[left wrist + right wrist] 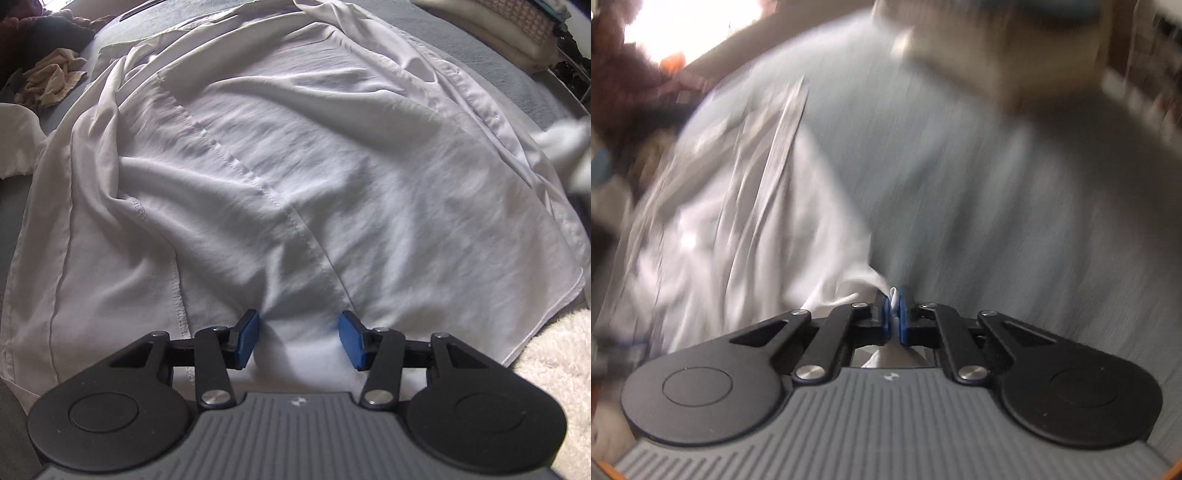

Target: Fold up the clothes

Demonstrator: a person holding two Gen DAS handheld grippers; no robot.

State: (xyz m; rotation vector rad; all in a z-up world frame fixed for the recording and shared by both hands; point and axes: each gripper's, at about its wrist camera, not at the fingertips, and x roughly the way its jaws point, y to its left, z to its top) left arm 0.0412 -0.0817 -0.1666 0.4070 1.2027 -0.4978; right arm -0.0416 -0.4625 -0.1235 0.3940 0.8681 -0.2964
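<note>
Two claws, one edge caught: the fold is just starting

One large pale white woven shirt (280,155) lies spread and rumpled over a grey-blue bed cover (517,85), its stitched seams running from the near edge toward the far side. The left claw (298,341) hangs over the near middle of the cloth with its blue pads (246,341) well apart, released, nothing pinched between them. The right claw (894,314) is clenched, gripping a thin fold of the same white fabric at the shirt's right edge; that view is badly smeared.

By my reading the step in hand is taking hold of the garment for a first fold. Next, the left claw needs to close on the cloth beneath it, then both should lift together so the fabric carries over evenly rather than bunching.
</note>
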